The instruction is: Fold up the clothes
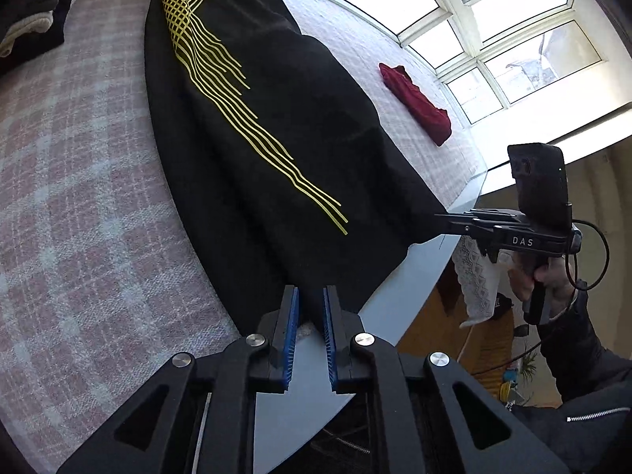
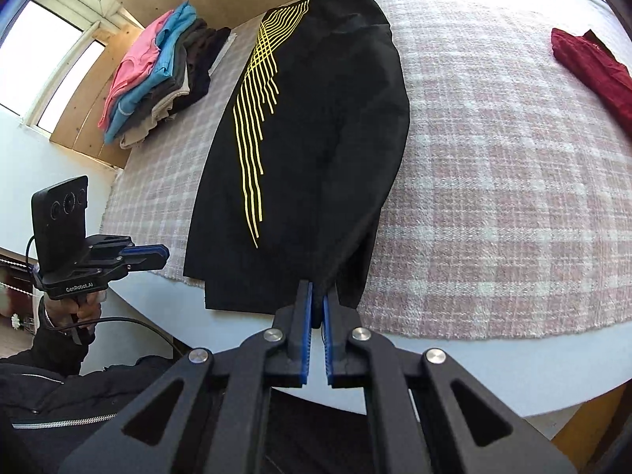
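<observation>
I see the black trousers [image 2: 312, 126] lying flat on the pink-and-white checked blanket [image 2: 493, 181], long axis running from the near table edge at 6 o'clock in the right wrist view up toward 12 o'clock, where the gathered waistband sits at the far end. The hem end points back at me and hangs slightly past the blanket onto the pale blue-grey tabletop [image 2: 454, 359]. A band of yellow printed lines [image 2: 256, 118] follows the same axis, crossing into a lattice near the waistband and fanning down toward the hem. My right gripper [image 2: 317, 308] is pinched on the near hem corner, blue pads nearly together with black fabric between them. My left gripper [image 1: 310, 308] has its fingers apart, gap visible between the blue pads, tips at the trousers' near edge; whether they touch the cloth I cannot tell. In the left wrist view the right gripper's tips meet the hem corner at 3 o'clock. A stack of folded clothes [image 2: 162, 71] sits at 10 o'clock in the right wrist view, well apart from the trousers; a folded dark red garment [image 2: 592, 71] lies at 2 o'clock.
</observation>
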Demonstrator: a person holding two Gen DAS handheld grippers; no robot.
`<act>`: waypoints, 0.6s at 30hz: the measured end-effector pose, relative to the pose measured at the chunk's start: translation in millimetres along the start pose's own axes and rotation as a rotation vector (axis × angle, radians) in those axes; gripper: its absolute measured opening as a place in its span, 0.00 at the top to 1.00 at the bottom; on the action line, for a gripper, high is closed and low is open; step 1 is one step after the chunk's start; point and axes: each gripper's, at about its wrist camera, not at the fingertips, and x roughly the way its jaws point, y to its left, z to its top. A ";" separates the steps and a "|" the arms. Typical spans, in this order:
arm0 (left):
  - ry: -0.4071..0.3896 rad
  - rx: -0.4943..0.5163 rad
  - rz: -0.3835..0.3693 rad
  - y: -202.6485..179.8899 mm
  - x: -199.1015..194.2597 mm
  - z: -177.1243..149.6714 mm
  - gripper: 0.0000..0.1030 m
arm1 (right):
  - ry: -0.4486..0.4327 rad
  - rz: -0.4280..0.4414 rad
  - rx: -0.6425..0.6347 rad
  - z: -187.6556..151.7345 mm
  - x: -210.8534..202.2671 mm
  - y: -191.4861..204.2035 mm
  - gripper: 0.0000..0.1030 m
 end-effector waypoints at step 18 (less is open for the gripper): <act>-0.056 -0.035 0.059 6.0 -22.0 -4.0 0.98 | 0.095 0.002 -0.024 -2.6 4.0 -10.8 0.92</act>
